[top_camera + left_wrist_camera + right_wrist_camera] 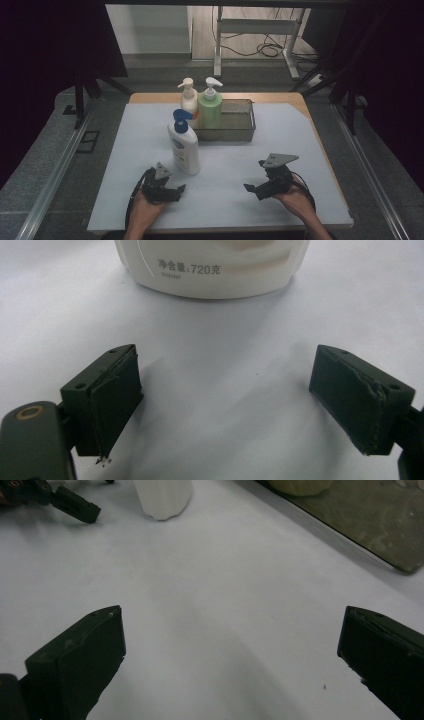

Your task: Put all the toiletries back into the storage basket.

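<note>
- High view: white bottle (183, 146) stands upright on the sheet (280, 145), just before the tray (239, 134) holding two bottles.
- Left gripper (174, 192) sits near its base, jaws wide apart, nothing between them.
- Right gripper (251, 188), well apart from it, gapes empty too.

– What colours are the bottles?
– The nearest bottle (184, 148) is white with a blue pump and a blue label patch; dark print runs across its base. Behind it, a cream bottle (188, 99) and a pale green bottle (210, 108), both with white pumps.
– And the rest?
– The tray (235, 132) is dull grey metal, the mat (225, 170) pale bluish-white over a light wood tabletop (295, 98). Both grippers' jaws are black.
</note>
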The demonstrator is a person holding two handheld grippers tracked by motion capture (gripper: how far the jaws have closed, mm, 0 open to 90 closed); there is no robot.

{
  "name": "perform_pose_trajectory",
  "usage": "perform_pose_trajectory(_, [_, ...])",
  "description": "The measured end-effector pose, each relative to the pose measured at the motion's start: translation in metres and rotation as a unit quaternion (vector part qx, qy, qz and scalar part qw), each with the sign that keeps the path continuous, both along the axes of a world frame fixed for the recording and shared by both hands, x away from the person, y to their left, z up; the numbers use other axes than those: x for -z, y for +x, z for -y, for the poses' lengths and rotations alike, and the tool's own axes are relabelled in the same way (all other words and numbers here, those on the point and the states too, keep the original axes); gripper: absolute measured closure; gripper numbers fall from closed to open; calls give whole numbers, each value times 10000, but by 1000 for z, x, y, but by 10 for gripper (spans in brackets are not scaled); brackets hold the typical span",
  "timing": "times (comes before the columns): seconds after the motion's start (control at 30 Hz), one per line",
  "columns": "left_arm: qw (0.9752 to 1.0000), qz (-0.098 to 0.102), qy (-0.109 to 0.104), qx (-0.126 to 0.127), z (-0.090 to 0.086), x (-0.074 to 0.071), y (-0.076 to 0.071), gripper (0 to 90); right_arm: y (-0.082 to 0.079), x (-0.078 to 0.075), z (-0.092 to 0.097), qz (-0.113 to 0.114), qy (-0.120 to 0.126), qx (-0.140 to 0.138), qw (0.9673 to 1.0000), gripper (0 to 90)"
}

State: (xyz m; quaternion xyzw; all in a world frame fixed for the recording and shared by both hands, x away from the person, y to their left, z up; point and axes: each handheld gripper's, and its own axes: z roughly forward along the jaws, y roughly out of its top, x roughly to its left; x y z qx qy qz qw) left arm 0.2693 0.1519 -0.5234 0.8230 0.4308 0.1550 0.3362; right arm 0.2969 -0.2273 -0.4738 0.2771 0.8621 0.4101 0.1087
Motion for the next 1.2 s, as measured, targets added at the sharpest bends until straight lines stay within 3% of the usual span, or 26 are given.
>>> perform_pose_trajectory(0.17, [10000, -2, -17, -14, 0, 0, 0, 128, 3, -4, -7, -43, 81, -70, 9999, 0])
perform_pose_trajectory(0.43, [10000, -3, -20, -18, 0, 0, 0, 126, 7, -14, -20, 168, 210, -175, 9995, 0])
perform_pose_trajectory(0.73, [10000, 6, -9, -12, 0, 1, 0, 127, 14, -24, -44, 178, 367, -234, 9989, 0])
perform_pose_trajectory(0.97, [10000, 6, -8, -9, 0, 1, 0, 127, 18, -30, -62, 241, 258, -368, 9987, 0])
perform_pose_trajectory(1.2, [10000, 13, -36, -26, 1, 1, 0, 127, 23, -33, -78, 210, 304, -374, 9986, 5])
